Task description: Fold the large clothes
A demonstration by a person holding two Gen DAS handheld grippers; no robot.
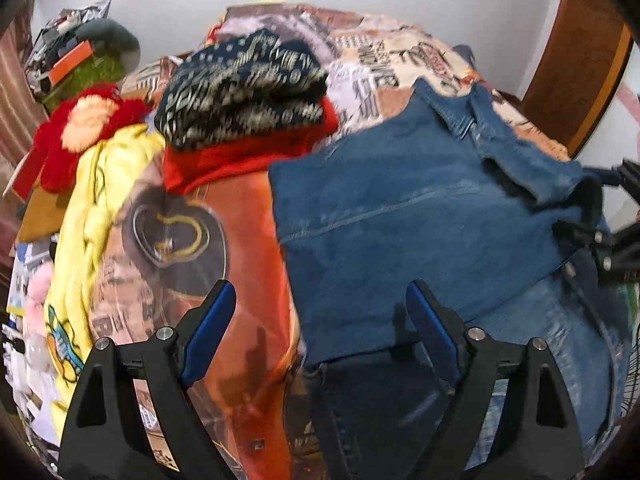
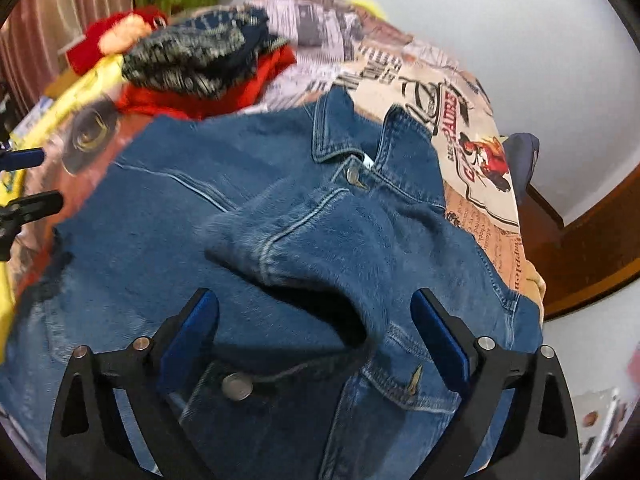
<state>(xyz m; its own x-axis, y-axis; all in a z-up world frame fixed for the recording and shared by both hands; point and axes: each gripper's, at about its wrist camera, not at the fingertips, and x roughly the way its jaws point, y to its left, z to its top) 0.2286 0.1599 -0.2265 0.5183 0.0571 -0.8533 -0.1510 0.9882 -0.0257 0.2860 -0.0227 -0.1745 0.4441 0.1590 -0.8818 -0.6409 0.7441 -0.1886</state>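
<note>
A bed (image 1: pixel 248 216) covered in a newsprint-and-poster patterned spread is carrying a denim jacket (image 1: pixel 420 216), lying across the right half of the frame. At upper centre, a dark patterned garment (image 1: pixel 244 88) is resting on a red one (image 1: pixel 240 156), while a yellow blanket (image 1: pixel 100 208) is trailing down the left edge.

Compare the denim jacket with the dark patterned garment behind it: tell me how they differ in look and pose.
The denim jacket is plain blue with a collar and metal buttons; the dark patterned garment is navy with a pale print. The jacket lies spread across the bed, one part folded over; the patterned garment is folded into a compact bundle. The jacket rests on the bedspread; the patterned garment sits on a red garment. Both are clothes on the same bed.
</note>
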